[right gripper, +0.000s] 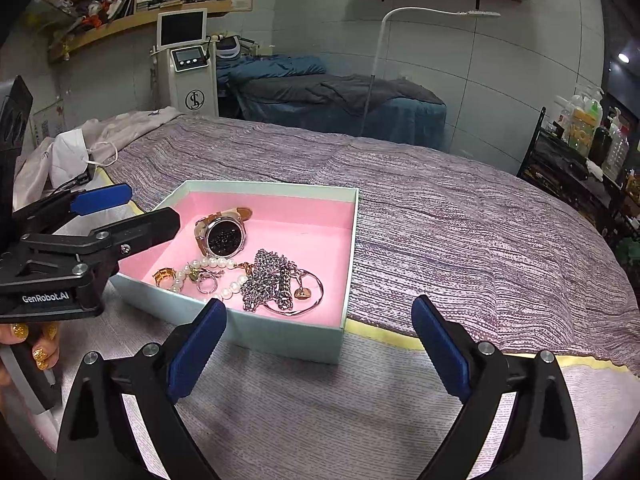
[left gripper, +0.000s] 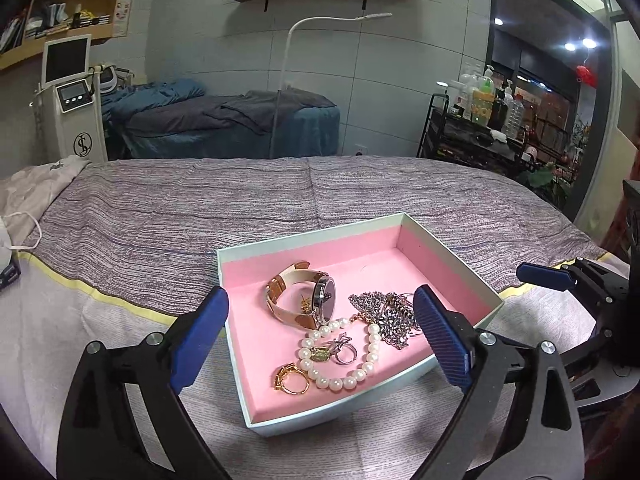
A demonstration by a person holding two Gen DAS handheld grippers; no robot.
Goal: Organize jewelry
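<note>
Pink-lined box [left gripper: 448,258] | watch [left gripper: 304,296], pearls [left gripper: 340,360] inside | both grippers' fingers apart

Striped bedspread [left gripper: 200,208], floor lamp [right gripper: 380,40], possibly a beauty machine [right gripper: 192,68]

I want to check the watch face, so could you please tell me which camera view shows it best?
The right wrist view: the watch turns its dark round dial toward that camera. The left wrist view shows it nearly edge-on, mostly strap.

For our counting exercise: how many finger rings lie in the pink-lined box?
2 that I can make out: a gold ring at the near left corner and a silver ring inside the pearl bracelet loop. The chain pile may hide more.
</note>
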